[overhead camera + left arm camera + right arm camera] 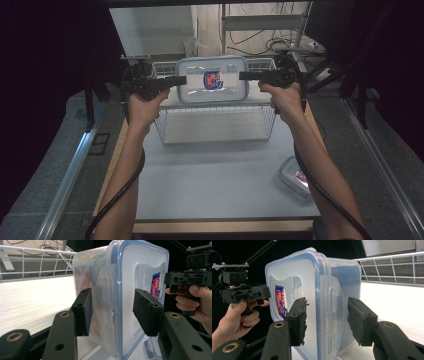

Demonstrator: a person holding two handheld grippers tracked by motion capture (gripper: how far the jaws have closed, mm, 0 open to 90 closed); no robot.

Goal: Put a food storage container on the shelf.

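A clear plastic container point(212, 80) with a blue-rimmed lid and a red-and-blue label stands on edge over the white wire basket point(167, 127), lid toward me. My left gripper point(184, 79) grips its left side and my right gripper point(241, 76) its right side. In the left gripper view the container point(135, 270) sits between the jaws point(112, 302), one pad on the body and one on the lid. In the right gripper view the pads of that gripper point(327, 310) likewise clamp the container point(294, 275). I cannot tell whether its lower edge rests on the basket's white surface.
A second, smaller lidded container point(295, 176) lies on the grey table point(215, 180) at the right, partly behind my right forearm. The basket's wire rail point(37, 251) runs behind the held container. Cables and metal legs lie on the floor beyond the table.
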